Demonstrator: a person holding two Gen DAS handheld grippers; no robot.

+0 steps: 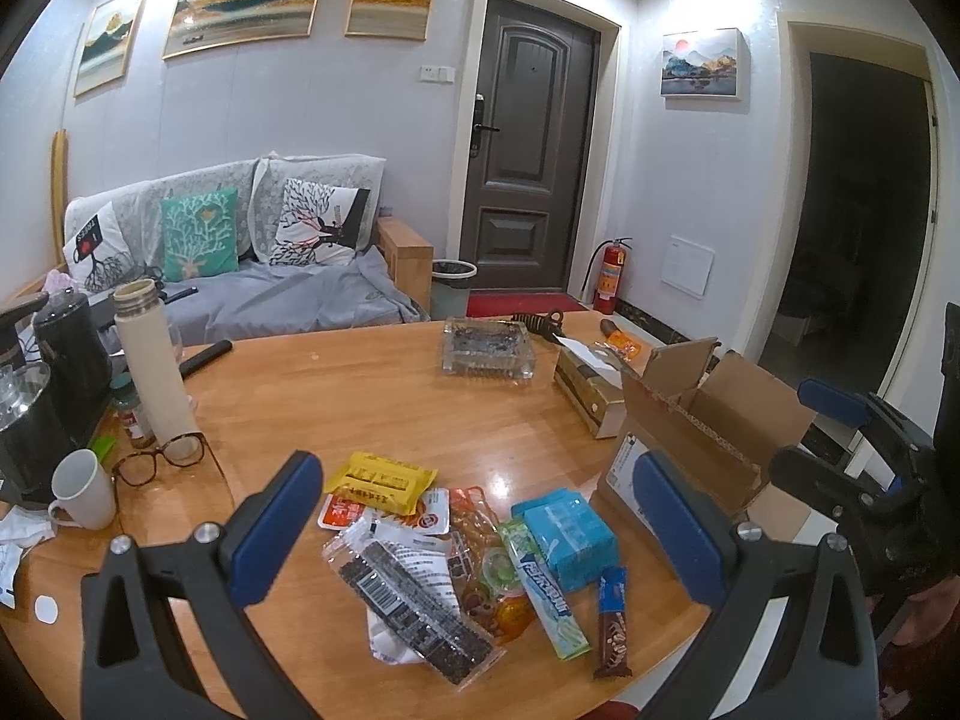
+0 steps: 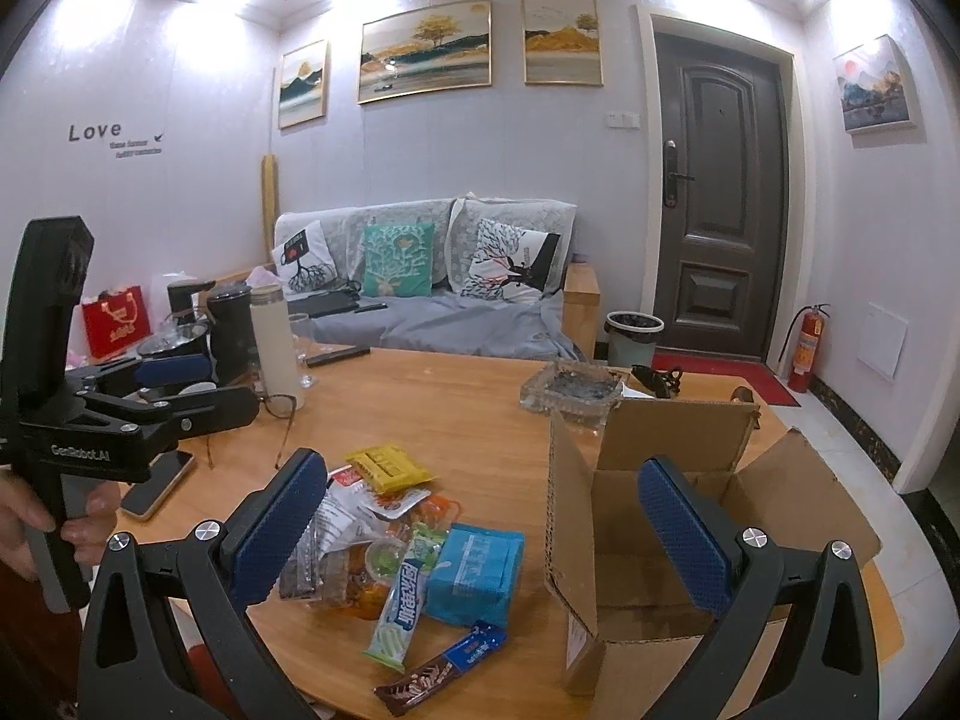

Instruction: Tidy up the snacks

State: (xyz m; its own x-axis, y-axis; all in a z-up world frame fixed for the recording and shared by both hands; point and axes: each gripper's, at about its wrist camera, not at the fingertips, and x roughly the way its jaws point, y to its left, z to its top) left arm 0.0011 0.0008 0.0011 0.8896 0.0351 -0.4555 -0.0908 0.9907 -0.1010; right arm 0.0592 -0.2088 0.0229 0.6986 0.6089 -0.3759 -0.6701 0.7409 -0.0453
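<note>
Both hand-held grippers (image 1: 480, 534) (image 2: 483, 531) gape over heaped snacks (image 1: 456, 552), lower packets hidden.

Both views are taken from above the near edge of the wooden table (image 1: 372, 396), angled slightly downward toward the sofa (image 1: 288, 294) wall. The left wrist view is set close over the snack pile (image 1: 456, 564), with the cardboard box (image 1: 714, 420) at 2 o'clock. The right wrist view is placed further right, the box at 4 o'clock. Pile, box, sofa and door (image 2: 720, 204) are shared.
</note>
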